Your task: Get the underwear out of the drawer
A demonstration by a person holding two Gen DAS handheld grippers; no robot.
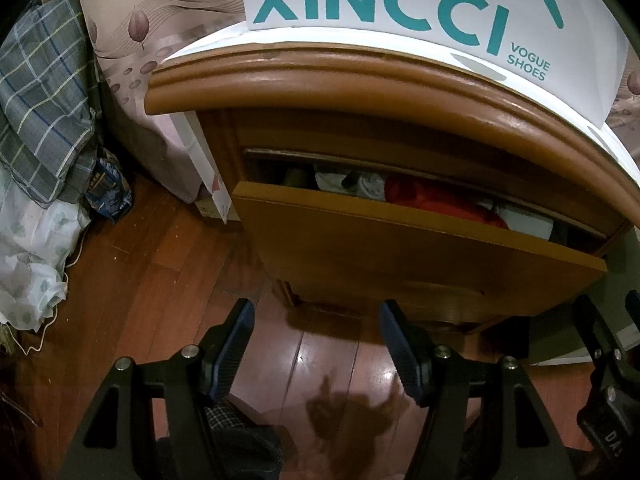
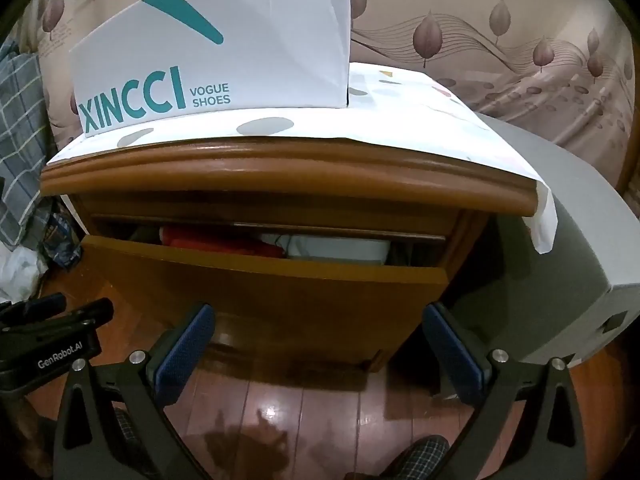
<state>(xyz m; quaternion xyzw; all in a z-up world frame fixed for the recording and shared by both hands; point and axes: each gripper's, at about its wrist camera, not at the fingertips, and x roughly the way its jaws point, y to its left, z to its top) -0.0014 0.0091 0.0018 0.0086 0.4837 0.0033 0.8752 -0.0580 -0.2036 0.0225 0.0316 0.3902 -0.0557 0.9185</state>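
Wooden flooring lies beneath my left gripper and right gripper, both spread apart and empty, near the part-open drawer showing red cloth.

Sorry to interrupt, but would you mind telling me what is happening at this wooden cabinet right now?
A person is holding two hand-held grippers in front of a wooden nightstand to fetch underwear. Its drawer is pulled partly out, showing a red garment and white clothing inside. The left hand-held gripper and the right hand-held gripper both hover open below the drawer front, above the floor, holding nothing. A white shoe box stands on top. Nothing has been taken out yet.
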